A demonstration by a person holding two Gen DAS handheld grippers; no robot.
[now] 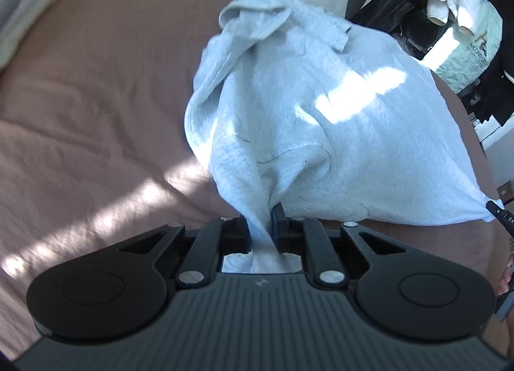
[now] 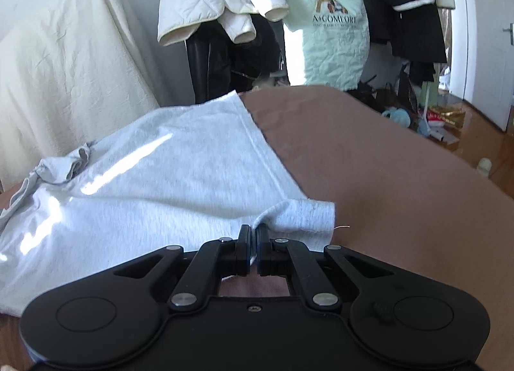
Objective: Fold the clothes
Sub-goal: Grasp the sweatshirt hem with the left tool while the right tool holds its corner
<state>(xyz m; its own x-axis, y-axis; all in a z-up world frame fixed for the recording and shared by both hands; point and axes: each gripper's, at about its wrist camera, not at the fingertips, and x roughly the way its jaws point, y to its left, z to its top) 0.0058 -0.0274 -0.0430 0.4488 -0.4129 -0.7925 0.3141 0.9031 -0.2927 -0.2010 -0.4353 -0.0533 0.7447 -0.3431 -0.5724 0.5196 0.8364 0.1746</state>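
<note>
A light grey garment (image 1: pixel 321 120) lies spread over the pinkish-brown bed cover (image 1: pixel 96 97). Its far end is bunched into folds (image 1: pixel 253 17). My left gripper (image 1: pixel 261 210) is shut on a gathered corner of the cloth, which runs down between its fingers. At the right edge of the left wrist view the tip of the other gripper (image 1: pixel 496 210) pinches the garment's other near corner. In the right wrist view my right gripper (image 2: pixel 253 229) is shut on the hem of the same grey garment (image 2: pixel 160 178), whose straight edge runs back to the right.
A cream sheet (image 2: pixel 64 75) drapes over something behind the bed. Past the bed's far side stand a rack with a white quilted jacket (image 2: pixel 218 1), dark clothes and a pale green bag (image 2: pixel 324 36). Clutter lies on the wooden floor (image 2: pixel 475 133) at the right.
</note>
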